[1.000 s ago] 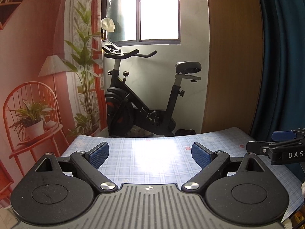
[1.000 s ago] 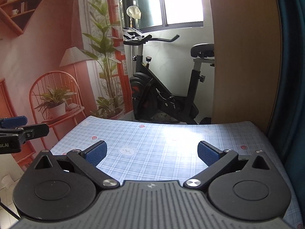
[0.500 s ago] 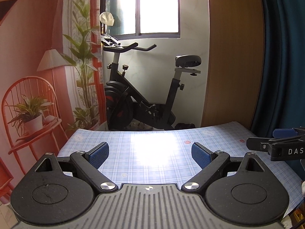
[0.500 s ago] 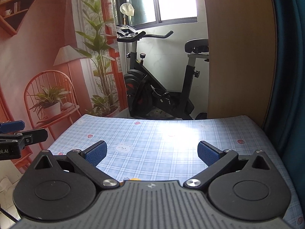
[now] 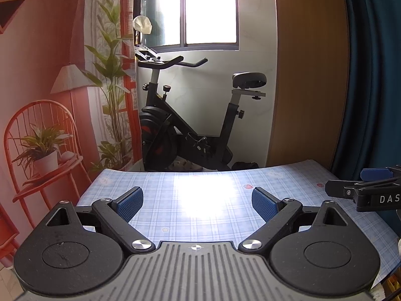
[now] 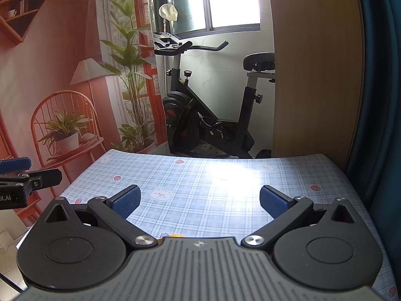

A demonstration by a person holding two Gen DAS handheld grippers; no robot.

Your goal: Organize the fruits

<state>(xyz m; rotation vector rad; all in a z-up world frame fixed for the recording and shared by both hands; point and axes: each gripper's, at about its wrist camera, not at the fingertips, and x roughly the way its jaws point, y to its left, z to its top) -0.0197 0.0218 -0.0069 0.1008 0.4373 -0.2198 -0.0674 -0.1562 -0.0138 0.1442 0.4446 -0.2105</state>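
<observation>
Nothing on the surface has shifted since a second ago; only my aim has dipped a little in both views, so more of the checked cloth shows and the window sits higher. My left hand-held gripper (image 5: 197, 202) stands wide with nothing between its blue pads, and my right hand-held gripper (image 6: 200, 200) is just as wide and empty. Beyond the pads lies the surface (image 5: 213, 215), bare plaid with a glare patch at twelve o'clock. Of the fruit I see only a sliver of something yellow (image 6: 175, 236) at six o'clock in the right view, tucked under the gripper body; what it is I cannot tell. Farther out stands an exercise bike (image 5: 190, 125). I judge sorting has not started, and I must tilt lower to find the fruit.
</observation>
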